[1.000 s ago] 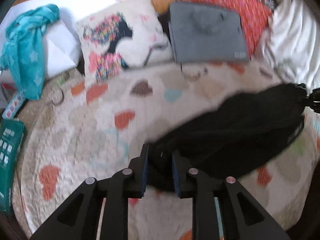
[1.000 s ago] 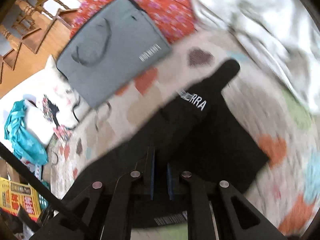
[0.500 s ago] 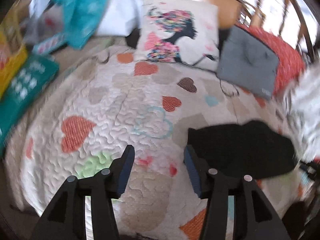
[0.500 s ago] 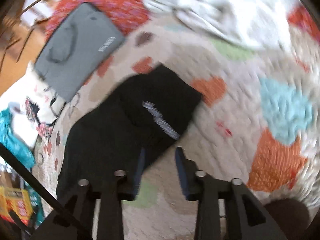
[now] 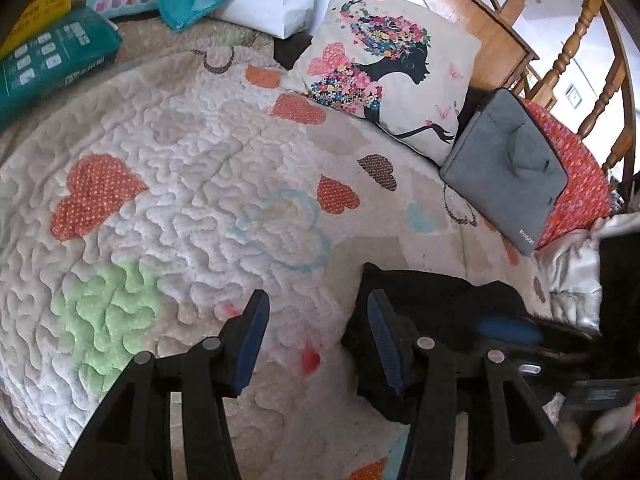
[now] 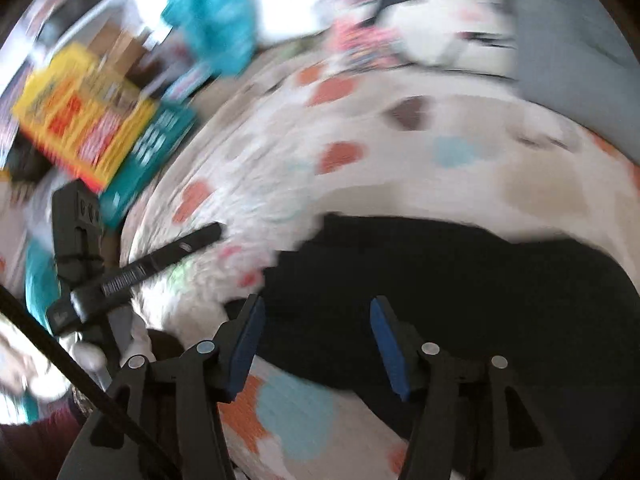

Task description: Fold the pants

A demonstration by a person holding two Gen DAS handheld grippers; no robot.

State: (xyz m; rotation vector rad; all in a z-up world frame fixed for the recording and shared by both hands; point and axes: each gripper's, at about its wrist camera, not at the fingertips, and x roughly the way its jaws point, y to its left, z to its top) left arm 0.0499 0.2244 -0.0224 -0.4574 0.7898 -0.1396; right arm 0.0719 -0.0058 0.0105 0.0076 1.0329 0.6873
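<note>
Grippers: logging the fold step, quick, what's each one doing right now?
Left gripper: open, holding nothing, beside the black pants.
Right gripper: open, empty, over the pants.

Motion blur is smearing the right wrist view, leaving the yellow box [image 6: 80, 112] illegible, while the black pants [image 5: 440, 312] are lying partly behind the gripper frame.

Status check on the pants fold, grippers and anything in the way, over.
Left gripper jaws open, empty. Right gripper jaws open, empty. Black pants lying bunched on the heart quilt, released. Nothing on the pants; grey bag sits well beyond them.
</note>
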